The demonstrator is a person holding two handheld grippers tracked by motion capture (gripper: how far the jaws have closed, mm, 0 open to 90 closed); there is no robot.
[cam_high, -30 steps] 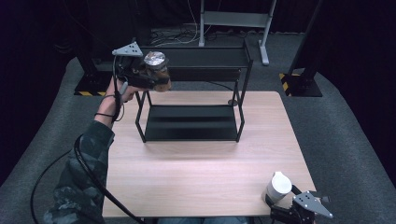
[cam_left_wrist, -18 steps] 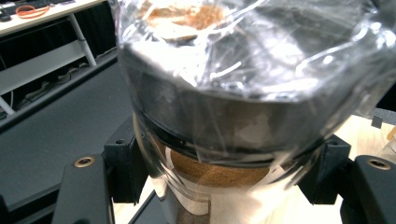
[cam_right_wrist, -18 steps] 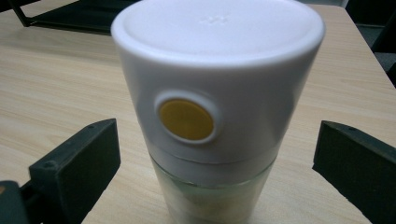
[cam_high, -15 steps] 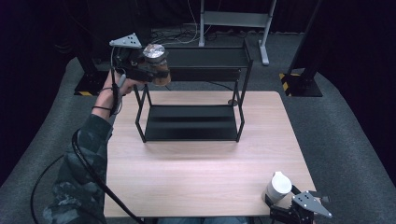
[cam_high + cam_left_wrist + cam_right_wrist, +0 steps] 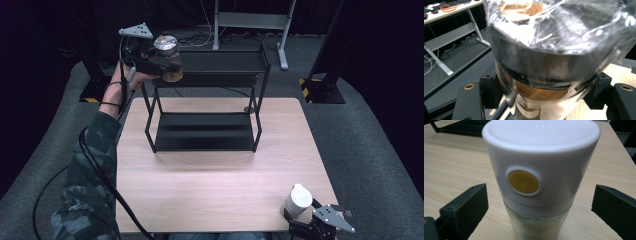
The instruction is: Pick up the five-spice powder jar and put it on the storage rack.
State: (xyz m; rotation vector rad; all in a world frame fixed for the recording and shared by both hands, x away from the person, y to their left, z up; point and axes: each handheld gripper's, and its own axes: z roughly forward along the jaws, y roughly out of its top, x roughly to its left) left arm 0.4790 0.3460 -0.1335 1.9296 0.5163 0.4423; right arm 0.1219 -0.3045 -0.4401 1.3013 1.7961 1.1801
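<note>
Lab: black curtains (image 5: 45, 30), grey carpet (image 5: 370, 150), test table (image 5: 220, 190).

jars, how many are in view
2. A wrapped jar of brown powder is clamped in the left gripper beside the black rack's top shelf; a white-capped jar stands between the right gripper's open jaws.
</note>
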